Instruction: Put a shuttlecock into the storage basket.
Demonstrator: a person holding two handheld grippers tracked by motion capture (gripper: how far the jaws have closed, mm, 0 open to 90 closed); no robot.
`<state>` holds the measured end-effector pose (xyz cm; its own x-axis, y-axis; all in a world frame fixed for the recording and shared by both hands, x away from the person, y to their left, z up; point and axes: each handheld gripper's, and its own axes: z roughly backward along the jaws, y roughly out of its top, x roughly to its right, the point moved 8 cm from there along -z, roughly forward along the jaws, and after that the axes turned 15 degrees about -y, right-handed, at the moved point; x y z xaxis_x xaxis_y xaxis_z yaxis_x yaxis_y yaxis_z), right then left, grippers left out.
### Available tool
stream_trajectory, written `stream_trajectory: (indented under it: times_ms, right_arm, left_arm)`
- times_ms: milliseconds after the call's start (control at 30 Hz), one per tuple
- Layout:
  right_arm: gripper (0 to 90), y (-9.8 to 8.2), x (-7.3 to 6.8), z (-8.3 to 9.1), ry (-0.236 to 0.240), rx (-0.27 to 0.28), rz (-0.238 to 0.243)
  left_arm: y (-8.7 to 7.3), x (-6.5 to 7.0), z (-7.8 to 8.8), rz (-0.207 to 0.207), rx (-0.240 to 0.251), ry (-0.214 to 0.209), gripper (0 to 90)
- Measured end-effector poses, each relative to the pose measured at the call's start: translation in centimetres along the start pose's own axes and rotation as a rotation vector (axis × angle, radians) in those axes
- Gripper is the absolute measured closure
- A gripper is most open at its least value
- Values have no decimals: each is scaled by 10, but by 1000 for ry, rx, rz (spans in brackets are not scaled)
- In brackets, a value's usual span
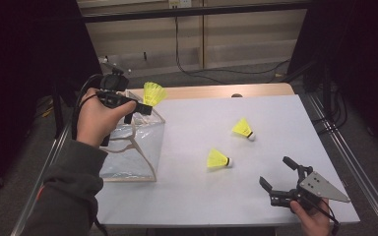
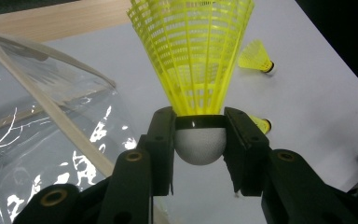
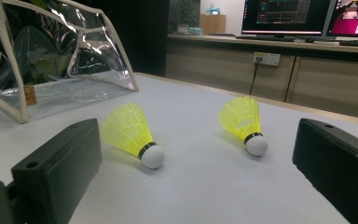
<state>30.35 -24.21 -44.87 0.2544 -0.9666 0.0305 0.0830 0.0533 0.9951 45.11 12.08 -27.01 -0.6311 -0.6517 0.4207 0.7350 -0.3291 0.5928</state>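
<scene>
We hold the left gripper (image 1: 140, 105) raised over the table's (image 1: 275, 113) left edge, clenched on a shuttlecock (image 1: 154, 93); the right gripper (image 1: 278, 174) rests released at the near right corner.

A white-topped bench (image 1: 275, 147) with a pale wooden edge stands on grey floor (image 1: 236, 73). Beyond, light wooden cabinets (image 3: 335, 84) carry two lit monitors (image 3: 284, 16); the surroundings are dark.

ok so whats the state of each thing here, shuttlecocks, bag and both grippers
held shuttlecock: gripped by its white cork, skirt pointing away from the gripper
left gripper: shut on that cork, raised above the bag
clear bag: standing on the table, top open
two loose shuttlecocks: lying on their sides
right gripper: open, holding nothing
</scene>
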Motion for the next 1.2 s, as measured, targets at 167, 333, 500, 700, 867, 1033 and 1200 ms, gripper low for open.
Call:
stream_trajectory:
  times_ms: [167,333,500,700,867,1033,1200]
  right_arm:
    - [9,0,0,0,-1,-1,-2]
    - [9,0,0,0,0,1,-1]
    - [10,0,0,0,0,0,-3]
    - [10,0,0,0,-1,-1,-3]
    - [10,0,0,0,1,-1,-4]
    - [9,0,0,0,-1,-1,-3]
    - [10,0,0,0,0,0,-1]
  left_arm:
    - [0,-4,3,4,5,15,649]
    - [0,-8,5,10,4,21,649]
    - [0,-12,9,18,12,33,649]
    - [-1,-16,12,24,12,44,649]
    - [-1,-20,14,32,19,50,649]
    - [-2,-23,17,31,22,59,649]
    - [-2,-26,19,36,28,68,649]
